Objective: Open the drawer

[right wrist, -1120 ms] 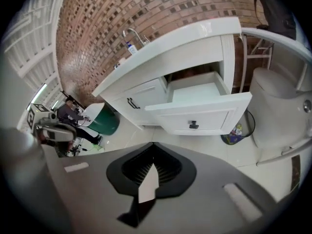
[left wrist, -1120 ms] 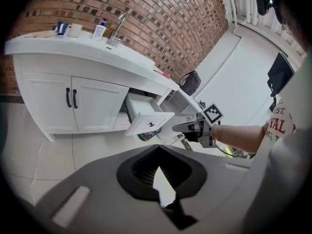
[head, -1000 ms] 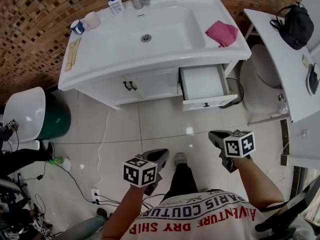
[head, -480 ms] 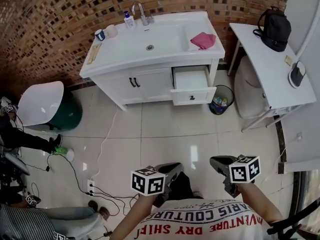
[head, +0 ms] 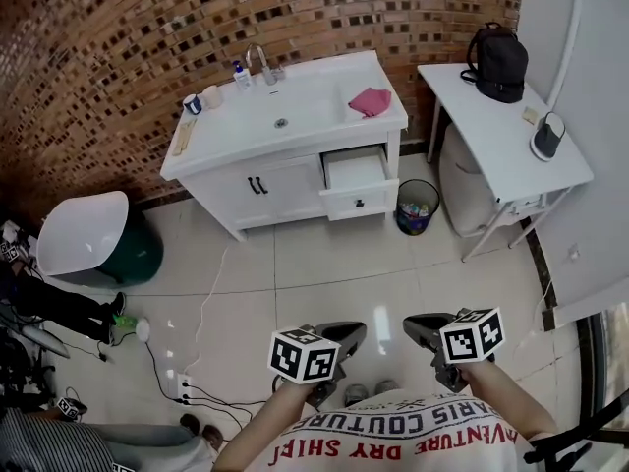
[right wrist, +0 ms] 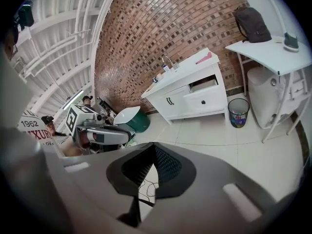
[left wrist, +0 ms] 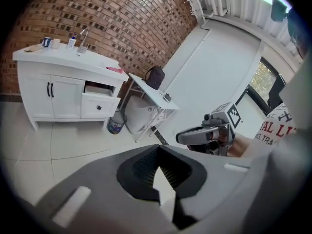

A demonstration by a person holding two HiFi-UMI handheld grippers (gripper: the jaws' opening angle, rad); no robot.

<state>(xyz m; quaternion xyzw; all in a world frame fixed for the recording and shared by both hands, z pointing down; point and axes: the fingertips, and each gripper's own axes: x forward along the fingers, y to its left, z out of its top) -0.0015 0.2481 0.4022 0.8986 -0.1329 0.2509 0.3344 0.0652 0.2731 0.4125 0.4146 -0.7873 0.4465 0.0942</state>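
Head view showed my left gripper (head: pixel 344 334) and right gripper (head: pixel 421 327) held low over the tiled floor (head: pixel 324 264), side by side and well apart from the drawer (head: pixel 356 175). The drawer stood partly pulled out at the right end of the white cabinet (head: pixel 270 190), under the counter (head: pixel 246 131) and below a pink cloth (head: pixel 370 100). A bin (head: pixel 417 206) sat on the floor just right of the cabinet. In each gripper view my jaws were closed together, with nothing between them.
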